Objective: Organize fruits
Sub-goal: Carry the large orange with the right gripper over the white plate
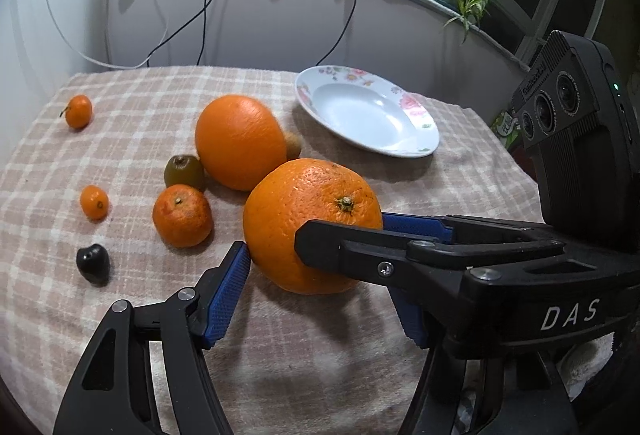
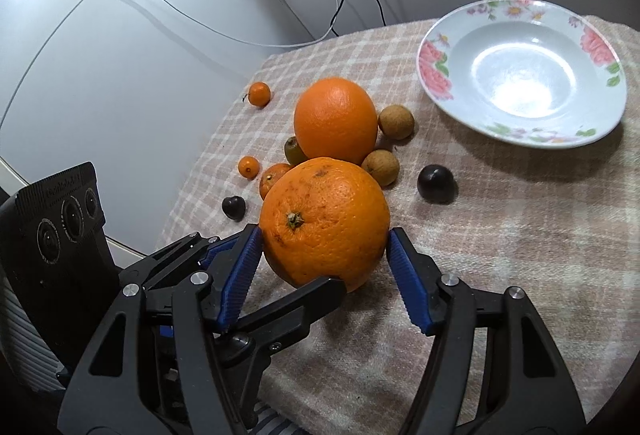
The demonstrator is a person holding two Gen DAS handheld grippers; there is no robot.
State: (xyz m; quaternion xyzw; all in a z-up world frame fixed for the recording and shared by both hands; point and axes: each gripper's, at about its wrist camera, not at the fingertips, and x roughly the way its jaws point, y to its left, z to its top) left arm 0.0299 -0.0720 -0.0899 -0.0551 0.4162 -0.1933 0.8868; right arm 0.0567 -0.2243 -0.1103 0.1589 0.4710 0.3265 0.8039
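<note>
Both tools grip near orange (image 2: 325, 221): right tool (image 2: 324, 249) pads on its flanks, left tool (image 1: 320, 259) pads likewise, crossing. Orange on desk (image 2: 520, 255), plate (image 2: 436, 63) beyond, empty. Orange likely heavy, firm, rolls; hold at widest girth.

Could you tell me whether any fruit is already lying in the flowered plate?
No, the plate holds nothing in the right wrist view; all the fruit, including the big orange, is on the cloth.

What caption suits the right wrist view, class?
Both grippers, right gripper and left gripper, clamp one large orange beside an empty floral plate.
</note>
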